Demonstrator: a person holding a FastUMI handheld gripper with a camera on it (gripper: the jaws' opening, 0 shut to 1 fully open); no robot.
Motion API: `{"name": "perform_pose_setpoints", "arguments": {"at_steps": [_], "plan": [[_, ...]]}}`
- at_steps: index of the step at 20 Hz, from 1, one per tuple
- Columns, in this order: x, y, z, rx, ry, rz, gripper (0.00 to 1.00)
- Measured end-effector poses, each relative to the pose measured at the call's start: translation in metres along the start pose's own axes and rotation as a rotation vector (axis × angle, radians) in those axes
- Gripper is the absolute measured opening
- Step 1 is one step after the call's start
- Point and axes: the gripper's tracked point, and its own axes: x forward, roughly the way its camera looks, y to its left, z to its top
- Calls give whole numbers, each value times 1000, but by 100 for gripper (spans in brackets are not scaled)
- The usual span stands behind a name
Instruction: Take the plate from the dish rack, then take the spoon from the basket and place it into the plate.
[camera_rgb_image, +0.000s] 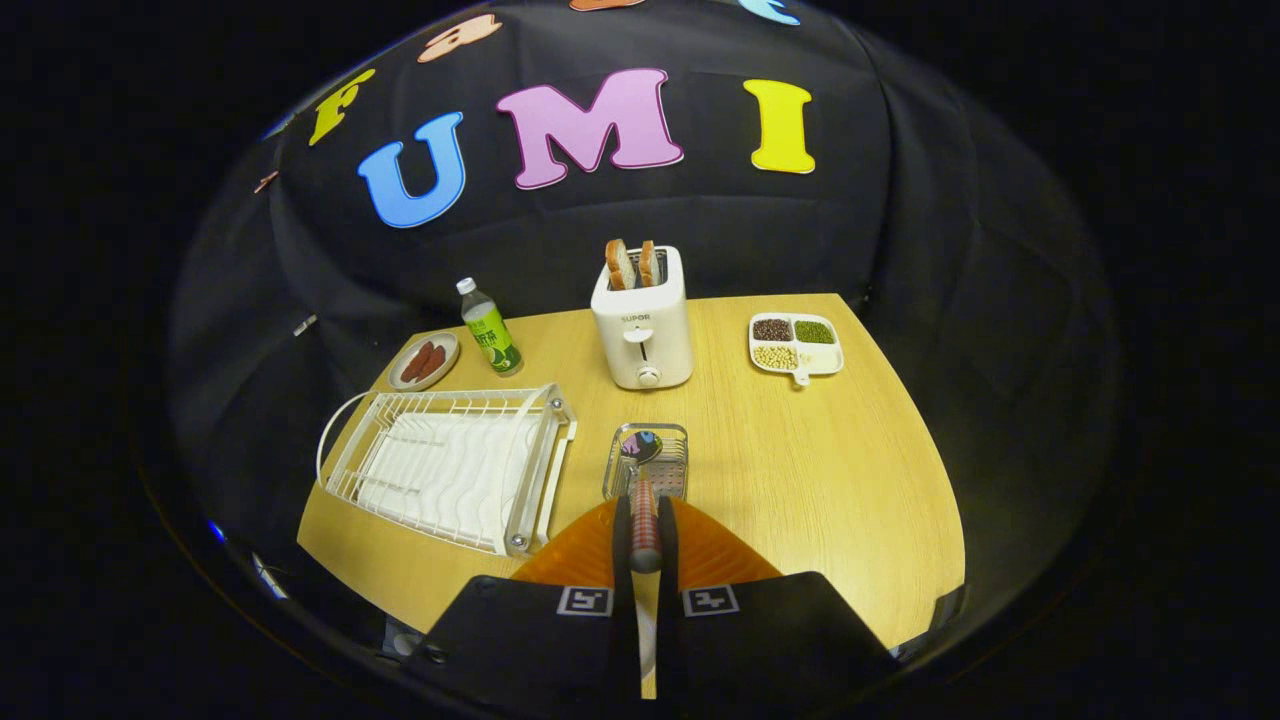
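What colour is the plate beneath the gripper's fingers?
Orange, ribbed plate; gripper view, fingers shut on the spoon.

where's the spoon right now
In the gripper view the spoon is clamped by its handle between the fingers, its bowl over the basket, right of the dish rack.

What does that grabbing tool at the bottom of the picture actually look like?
The gripper has two slim black fingers standing side by side. Each rises from a broad, flat black block. Every block bears a small square marker, white with a black blocky pattern, near its inner corner. Beside the fingers sit ribbed orange surfaces fanning outward. No cables or sleeves are visible.
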Motion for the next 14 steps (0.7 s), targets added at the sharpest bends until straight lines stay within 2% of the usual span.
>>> {"name": "perform_pose_setpoints", "arguments": {"at_steps": [9, 14], "plan": [[-57, 49, -62, -25, 91, 59, 11], [-63, 57, -115, -20, 179, 57, 11]]}}
